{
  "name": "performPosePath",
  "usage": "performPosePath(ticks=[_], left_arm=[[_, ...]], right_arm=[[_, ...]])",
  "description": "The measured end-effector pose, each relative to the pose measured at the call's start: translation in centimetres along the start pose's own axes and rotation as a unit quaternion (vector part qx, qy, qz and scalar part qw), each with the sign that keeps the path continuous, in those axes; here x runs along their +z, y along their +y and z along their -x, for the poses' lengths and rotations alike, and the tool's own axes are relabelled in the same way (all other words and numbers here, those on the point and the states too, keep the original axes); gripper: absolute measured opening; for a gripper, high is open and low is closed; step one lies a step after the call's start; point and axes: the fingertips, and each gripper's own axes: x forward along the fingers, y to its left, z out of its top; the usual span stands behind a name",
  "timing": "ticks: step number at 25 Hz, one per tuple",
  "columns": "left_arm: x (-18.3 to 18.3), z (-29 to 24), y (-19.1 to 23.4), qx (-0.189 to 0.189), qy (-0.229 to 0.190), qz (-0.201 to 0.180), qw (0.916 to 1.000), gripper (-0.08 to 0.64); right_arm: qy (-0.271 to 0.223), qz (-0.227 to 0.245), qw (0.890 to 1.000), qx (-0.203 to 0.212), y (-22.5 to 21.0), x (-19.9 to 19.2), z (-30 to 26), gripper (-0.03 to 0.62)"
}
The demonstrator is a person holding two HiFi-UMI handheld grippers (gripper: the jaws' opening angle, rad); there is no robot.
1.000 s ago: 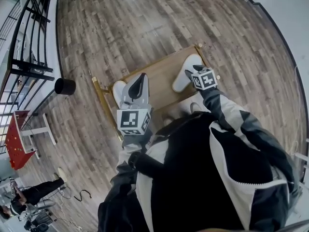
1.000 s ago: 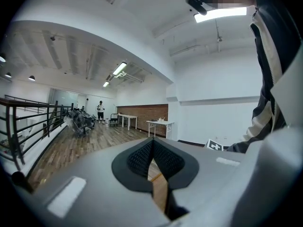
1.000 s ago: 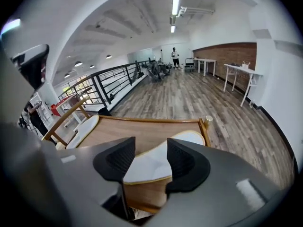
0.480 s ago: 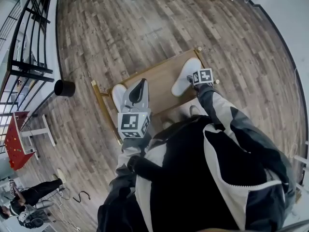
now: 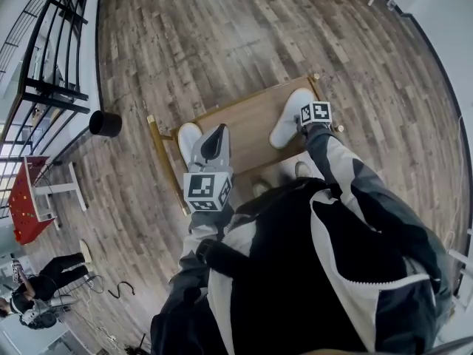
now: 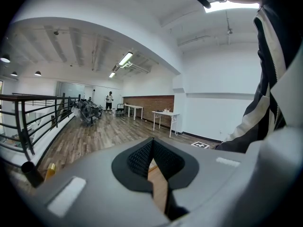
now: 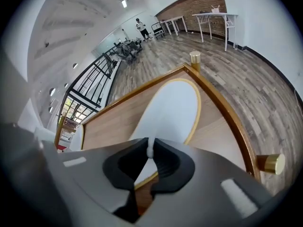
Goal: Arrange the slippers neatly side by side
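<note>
Two white slippers lie on a low wooden platform (image 5: 244, 120). The left slipper (image 5: 187, 136) rests near its left end, partly hidden under my left gripper (image 5: 214, 135). That gripper hangs above it, shut and empty; in its own view the left gripper (image 6: 152, 148) points out into the room. The right slipper (image 5: 290, 113) lies at the right end, toe away from me. My right gripper (image 5: 304, 122) is at its heel. In the right gripper view its jaws are closing, and the right gripper (image 7: 150, 150) pinches the thin white rim of that slipper (image 7: 170, 110).
The platform has a raised wooden rim with brass knobs (image 7: 195, 56) at its corners. A black bin (image 5: 106, 123) stands on the plank floor to the left, by a black railing (image 5: 52, 58). A red table (image 5: 22, 205) and a person (image 5: 37, 287) are at far left.
My right gripper has dropped to the right slipper's heel and closed on its rim. The left gripper has stayed over the left slipper.
</note>
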Motion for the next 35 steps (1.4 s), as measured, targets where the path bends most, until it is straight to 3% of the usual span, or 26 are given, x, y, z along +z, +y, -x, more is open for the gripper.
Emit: performPosePath(ticks=[10, 17, 21, 27, 31, 35], left_arm=[[-0.1, 0.4, 0.5, 0.014, -0.003, 0.003, 0.9999, 0.012], [0.0, 0.3, 0.3, 0.011, -0.013, 0.002, 0.9999, 0.012], [0.7, 0.2, 0.5, 0.012, -0.022, -0.001, 0.9997, 0.012], [1.0, 0.5, 1.0, 0.020, -0.032, 0.011, 0.9992, 0.012], [1.1, 0.6, 1.1, 0.024, -0.038, 0.024, 0.9987, 0.012], [1.4, 0.7, 1.5, 0.033, -0.044, 0.023, 0.9982, 0.012]], right_arm=[[-0.020, 0.026, 0.999, 0.008, 0.4, 1.1, 0.6, 0.025], [-0.081, 0.126, 0.987, 0.053, 5.1, 3.4, 4.5, 0.025], [-0.134, 0.189, 0.968, 0.099, 9.5, 4.9, 8.7, 0.026], [-0.214, 0.296, 0.921, 0.134, 16.0, 5.3, 16.7, 0.026], [-0.252, 0.329, 0.897, 0.154, 19.5, 5.1, 20.9, 0.026], [-0.266, 0.343, 0.883, 0.177, 22.0, 4.5, 23.0, 0.026]])
